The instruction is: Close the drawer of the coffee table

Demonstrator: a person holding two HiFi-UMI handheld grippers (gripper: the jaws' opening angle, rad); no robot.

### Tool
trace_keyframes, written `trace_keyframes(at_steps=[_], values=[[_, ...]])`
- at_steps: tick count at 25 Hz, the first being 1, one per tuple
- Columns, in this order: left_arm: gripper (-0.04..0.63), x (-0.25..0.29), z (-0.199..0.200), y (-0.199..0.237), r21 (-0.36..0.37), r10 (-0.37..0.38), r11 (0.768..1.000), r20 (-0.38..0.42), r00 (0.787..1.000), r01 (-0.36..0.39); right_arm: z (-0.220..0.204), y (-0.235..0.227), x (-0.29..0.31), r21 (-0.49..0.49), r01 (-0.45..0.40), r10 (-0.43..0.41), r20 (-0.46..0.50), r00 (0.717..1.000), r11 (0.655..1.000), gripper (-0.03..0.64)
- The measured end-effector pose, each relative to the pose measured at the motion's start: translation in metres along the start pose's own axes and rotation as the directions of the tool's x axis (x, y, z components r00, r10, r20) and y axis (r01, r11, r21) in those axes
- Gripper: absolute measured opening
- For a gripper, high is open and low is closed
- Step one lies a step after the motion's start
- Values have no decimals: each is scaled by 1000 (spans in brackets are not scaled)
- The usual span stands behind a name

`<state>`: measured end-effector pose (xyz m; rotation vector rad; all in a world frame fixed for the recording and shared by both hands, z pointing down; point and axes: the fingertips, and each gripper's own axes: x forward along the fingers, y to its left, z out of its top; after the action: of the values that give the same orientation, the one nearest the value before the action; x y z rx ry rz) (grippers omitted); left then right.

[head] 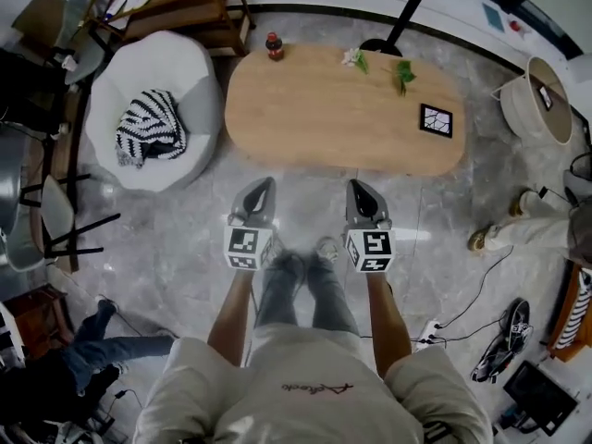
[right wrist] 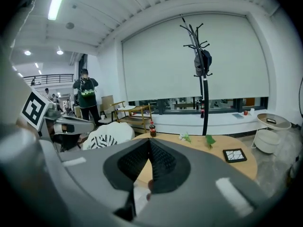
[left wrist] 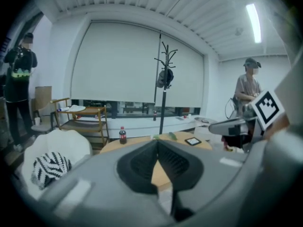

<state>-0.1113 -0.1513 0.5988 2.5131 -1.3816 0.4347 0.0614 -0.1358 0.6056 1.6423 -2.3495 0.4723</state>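
The left gripper (head: pixel 266 185) and right gripper (head: pixel 356 187) hover side by side just short of the near edge of the coffee table (head: pixel 314 118), each with its jaws pressed together on nothing. Its drawer cannot be made out beneath the wooden tabletop (head: pixel 370 132); a cola bottle (head: pixel 275 46) stands at the far left end.

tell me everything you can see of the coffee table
The coffee table has a long, rounded top of pale wood, level, on the grey stone-look floor ahead of the person's shoes. On it: a dark soda bottle at the far left edge, two leafy sprigs along the far side, a black square tile near the right end. No drawer sticks out; its legs are hidden.
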Motion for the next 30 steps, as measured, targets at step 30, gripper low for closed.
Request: trace_keyframes(at_steps=[30], values=[[0,-115,179,-52,96,-11,995,229,973,-11,181,25,-157,-102,78,-51,244,968,992,5]])
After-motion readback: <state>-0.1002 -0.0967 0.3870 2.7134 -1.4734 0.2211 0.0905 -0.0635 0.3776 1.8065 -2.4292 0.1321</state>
